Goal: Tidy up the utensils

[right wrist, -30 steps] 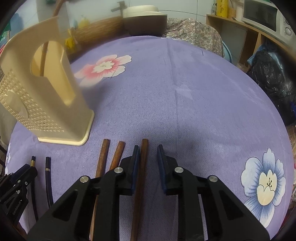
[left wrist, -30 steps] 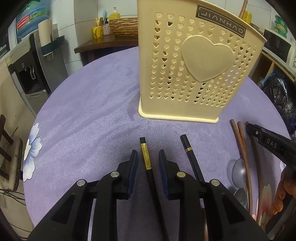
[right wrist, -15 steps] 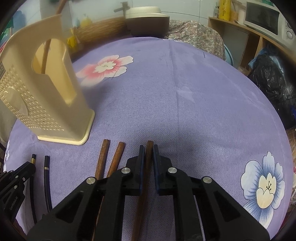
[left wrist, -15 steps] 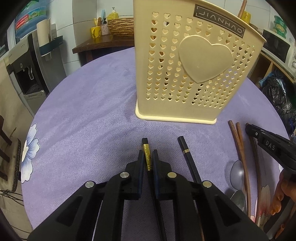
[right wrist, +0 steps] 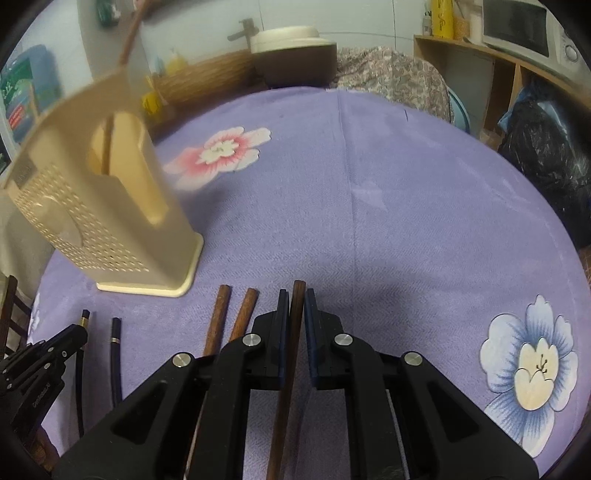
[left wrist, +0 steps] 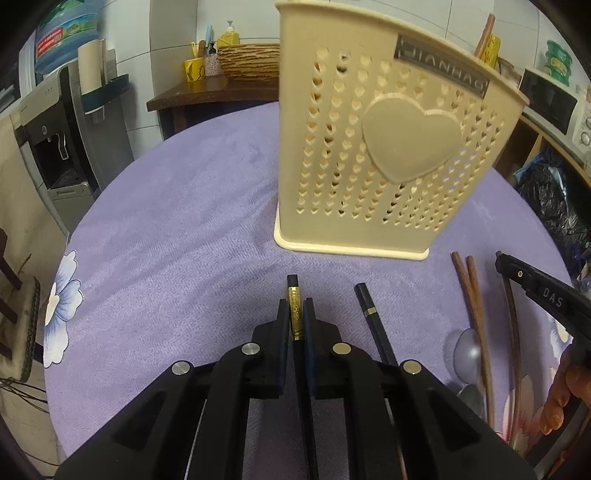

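A cream perforated utensil holder (left wrist: pixel 384 155) with a heart stands on the purple tablecloth; it also shows in the right wrist view (right wrist: pixel 103 221), with a brown stick inside. My left gripper (left wrist: pixel 295 314) is shut on a black chopstick with a gold band (left wrist: pixel 294 310). A second black chopstick (left wrist: pixel 373 325) lies to its right. My right gripper (right wrist: pixel 295 306) is shut on a brown wooden utensil handle (right wrist: pixel 296 299). Two brown wooden chopsticks (right wrist: pixel 229 317) lie left of it. The left gripper shows in the right wrist view (right wrist: pixel 55 350).
Metal spoons (left wrist: pixel 465 350) lie by the brown chopsticks (left wrist: pixel 472 295) at the right. The right gripper (left wrist: pixel 543 295) shows in the left wrist view. A water dispenser (left wrist: pixel 55 147), side table (left wrist: pixel 207 92) and shelf with microwave (right wrist: pixel 517 26) surround the round table.
Both grippers closed from open onto their utensils: left on the gold-banded black chopstick, right on the brown handle. Both views have shifted a little since then.
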{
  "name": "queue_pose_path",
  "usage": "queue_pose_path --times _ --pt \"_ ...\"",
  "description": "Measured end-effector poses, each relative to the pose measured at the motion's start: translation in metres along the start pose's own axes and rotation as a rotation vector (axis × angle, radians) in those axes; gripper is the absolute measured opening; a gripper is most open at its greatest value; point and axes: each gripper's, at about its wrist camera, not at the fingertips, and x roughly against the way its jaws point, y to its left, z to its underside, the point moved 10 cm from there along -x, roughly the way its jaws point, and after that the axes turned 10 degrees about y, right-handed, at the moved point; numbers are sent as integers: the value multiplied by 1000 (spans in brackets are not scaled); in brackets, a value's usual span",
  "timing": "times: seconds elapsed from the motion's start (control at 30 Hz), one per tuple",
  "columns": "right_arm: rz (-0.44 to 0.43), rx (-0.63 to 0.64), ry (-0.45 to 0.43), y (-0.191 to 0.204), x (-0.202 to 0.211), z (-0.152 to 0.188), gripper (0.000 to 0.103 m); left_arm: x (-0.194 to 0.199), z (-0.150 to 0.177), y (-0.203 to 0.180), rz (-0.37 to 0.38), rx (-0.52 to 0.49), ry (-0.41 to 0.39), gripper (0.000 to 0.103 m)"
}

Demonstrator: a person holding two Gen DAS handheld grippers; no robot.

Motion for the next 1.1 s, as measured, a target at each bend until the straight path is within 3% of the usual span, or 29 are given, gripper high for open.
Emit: queue_pose_path --times 0.43,0.6,0.77,1.1 --pt "-86 87 -254 14 135 -15 9 120 -23 3 52 -3 -273 8" --pt "-106 132 -335 21 185 -9 9 150 -23 4 47 -20 -342 8" --pt "-112 172 -377 32 214 -1 9 163 -21 6 42 -28 -371 8" --pt "-118 183 -395 37 227 1 9 172 -19 8 68 -25 -386 8"
